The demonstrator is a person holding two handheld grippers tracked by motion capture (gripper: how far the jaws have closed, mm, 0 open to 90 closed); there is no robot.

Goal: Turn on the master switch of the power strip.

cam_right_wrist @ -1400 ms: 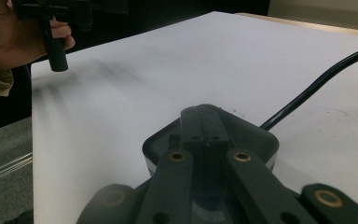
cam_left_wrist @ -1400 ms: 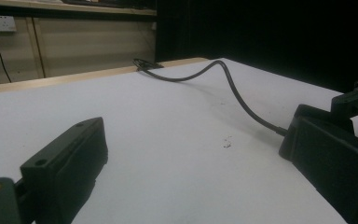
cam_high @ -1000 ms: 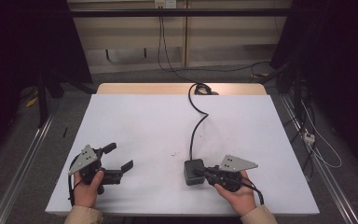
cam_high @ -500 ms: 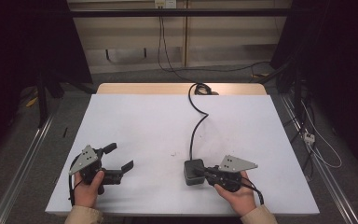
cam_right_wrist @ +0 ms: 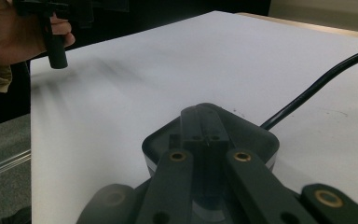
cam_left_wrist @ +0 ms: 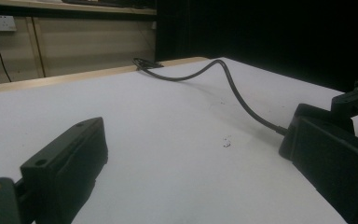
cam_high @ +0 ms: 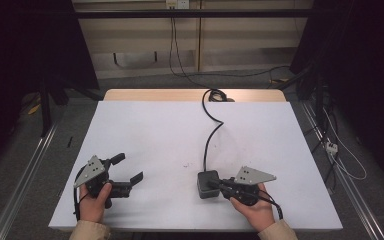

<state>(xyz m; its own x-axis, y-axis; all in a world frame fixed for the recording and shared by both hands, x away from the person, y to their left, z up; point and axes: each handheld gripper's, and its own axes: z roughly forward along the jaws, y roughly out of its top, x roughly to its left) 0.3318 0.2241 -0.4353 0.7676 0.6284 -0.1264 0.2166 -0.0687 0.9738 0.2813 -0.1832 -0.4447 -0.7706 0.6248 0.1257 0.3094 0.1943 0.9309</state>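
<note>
My right gripper [cam_high: 219,184] is clenched on the black adapter [cam_high: 207,183] at the table's [cam_high: 150,125] near edge — I'd lift slowly, minding the cable [cam_high: 211,132] — left gripper [cam_high: 128,171] released.

1. The left hand [cam_high: 94,200] holds the left tongs [cam_high: 128,171] at the near left, jaws spread wide and pointing right.
2. The right hand [cam_high: 254,207] holds the right tongs [cam_high: 216,184] at the near right, jaws drawn together, pointing left.
</note>
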